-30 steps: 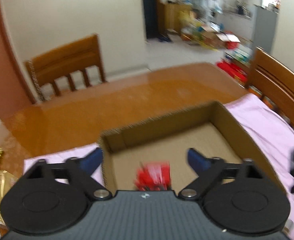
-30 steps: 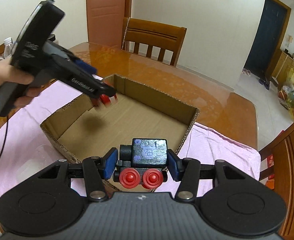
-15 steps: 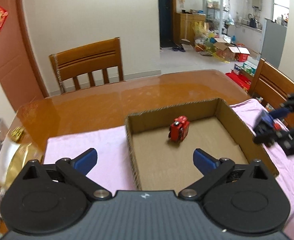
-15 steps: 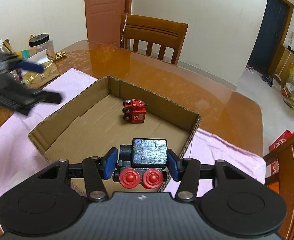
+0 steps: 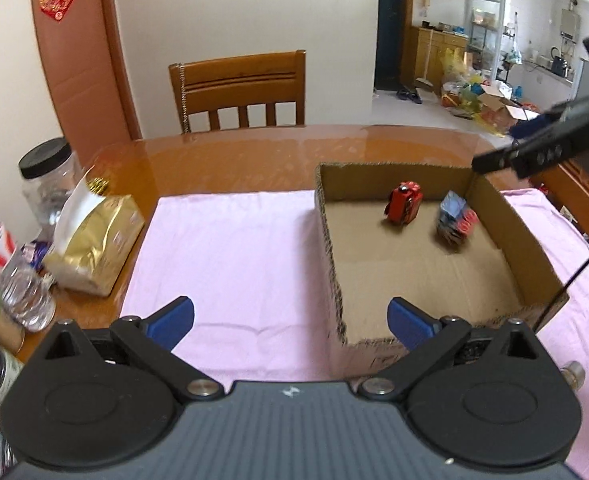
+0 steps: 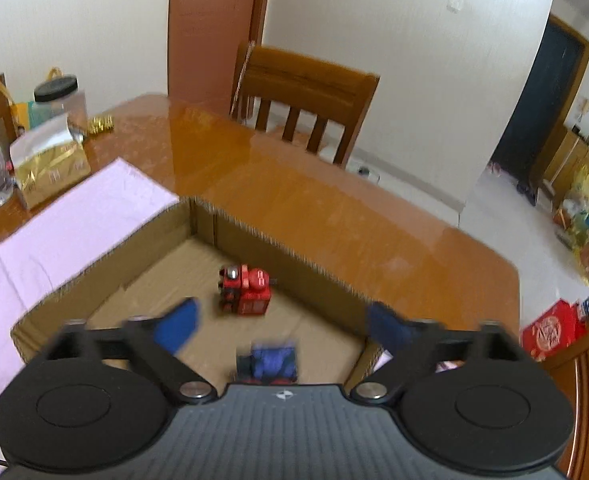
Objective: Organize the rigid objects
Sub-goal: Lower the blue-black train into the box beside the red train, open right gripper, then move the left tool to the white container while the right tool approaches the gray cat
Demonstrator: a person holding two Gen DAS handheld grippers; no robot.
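Wooden chair [image 5: 238, 92] behind table [image 5: 230, 160], gold bag [image 5: 94, 240], lidded jar [image 5: 48, 176]

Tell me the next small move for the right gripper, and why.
Probably lift the right gripper back out of the cardboard box. Its jaws are opening with nothing pressed between them, and the blue toy train sits in the box beside the red toy train.

Two toy trains [image 5: 404, 203] [image 5: 455, 220] side by side in the cardboard box [image 5: 528, 248], box on cloth [image 5: 230, 256], chair [image 5: 240, 90] behind table [image 5: 230, 162]
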